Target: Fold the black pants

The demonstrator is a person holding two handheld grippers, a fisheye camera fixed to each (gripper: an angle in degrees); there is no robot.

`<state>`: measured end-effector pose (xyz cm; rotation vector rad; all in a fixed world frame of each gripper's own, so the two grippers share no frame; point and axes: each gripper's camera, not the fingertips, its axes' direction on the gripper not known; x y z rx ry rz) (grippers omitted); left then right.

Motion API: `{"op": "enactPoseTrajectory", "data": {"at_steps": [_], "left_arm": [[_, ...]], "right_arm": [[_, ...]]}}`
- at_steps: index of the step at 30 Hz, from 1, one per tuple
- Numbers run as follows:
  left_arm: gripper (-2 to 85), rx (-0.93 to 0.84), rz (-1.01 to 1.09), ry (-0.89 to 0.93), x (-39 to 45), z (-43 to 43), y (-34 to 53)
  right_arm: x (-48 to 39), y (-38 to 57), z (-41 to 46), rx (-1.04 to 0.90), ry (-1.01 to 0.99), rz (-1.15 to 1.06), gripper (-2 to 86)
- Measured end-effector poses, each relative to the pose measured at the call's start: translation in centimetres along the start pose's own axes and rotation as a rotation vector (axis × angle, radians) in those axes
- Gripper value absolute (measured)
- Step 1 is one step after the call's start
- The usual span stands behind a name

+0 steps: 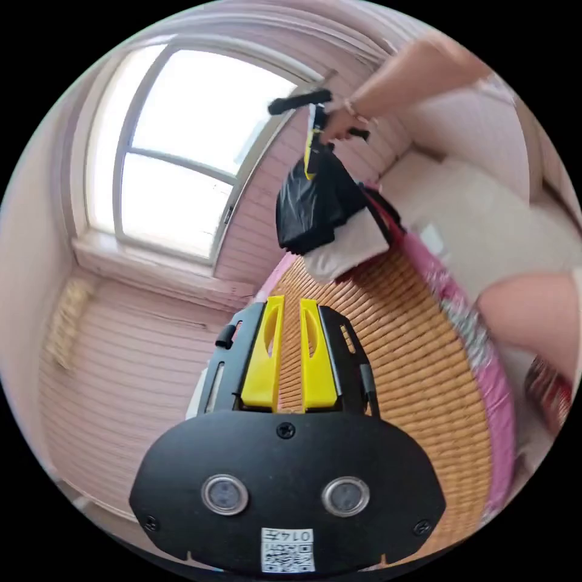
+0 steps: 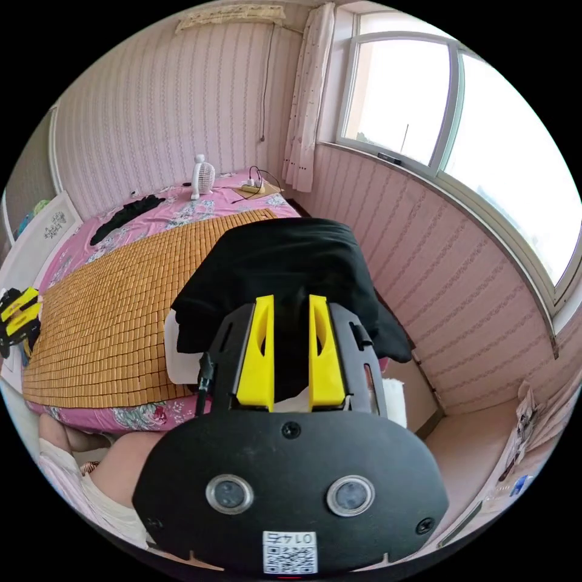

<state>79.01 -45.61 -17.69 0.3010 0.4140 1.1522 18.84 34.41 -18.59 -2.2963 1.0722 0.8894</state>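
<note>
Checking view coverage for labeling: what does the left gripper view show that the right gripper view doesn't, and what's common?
Left gripper view alone: the right gripper from outside, held by a hand, with the folded black pants hanging from it above a pale folded cloth; the left gripper with its jaws a narrow gap apart, nothing between them.

Right gripper view alone: a small white fan, a power strip with cables, a curtain, another dark garment far up the bed.

Both: the pants, the woven mat, pink bedding, the window, striped wall.
</note>
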Motion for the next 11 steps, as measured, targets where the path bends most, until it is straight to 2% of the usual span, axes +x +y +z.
{"op": "enactPoseTrajectory", "data": {"at_steps": [3, 6, 9, 11], "left_arm": [[1.1, 0.018, 0.396, -0.345, 3.2, -7.0, 1.1], [0.3, 0.02, 0.493, -0.452, 3.0, -14.0, 2.2], [0.1, -0.024, 0.564, -0.567, 3.0, -19.9, 3.8], [0.2, -0.061, 0.571, -0.569, 3.1, -23.4, 5.0]], "right_arm": [[-2.9, 0.5, -1.7, 0.007, 0.106, -0.013, 7.3], [-6.9, 1.4, -4.8, 0.057, 0.154, -0.042, 8.0], [-13.1, 3.4, -8.3, 0.142, 0.135, -0.17, 8.1], [-18.7, 4.9, -10.1, 0.168, 0.139, -0.259, 8.1]]}}
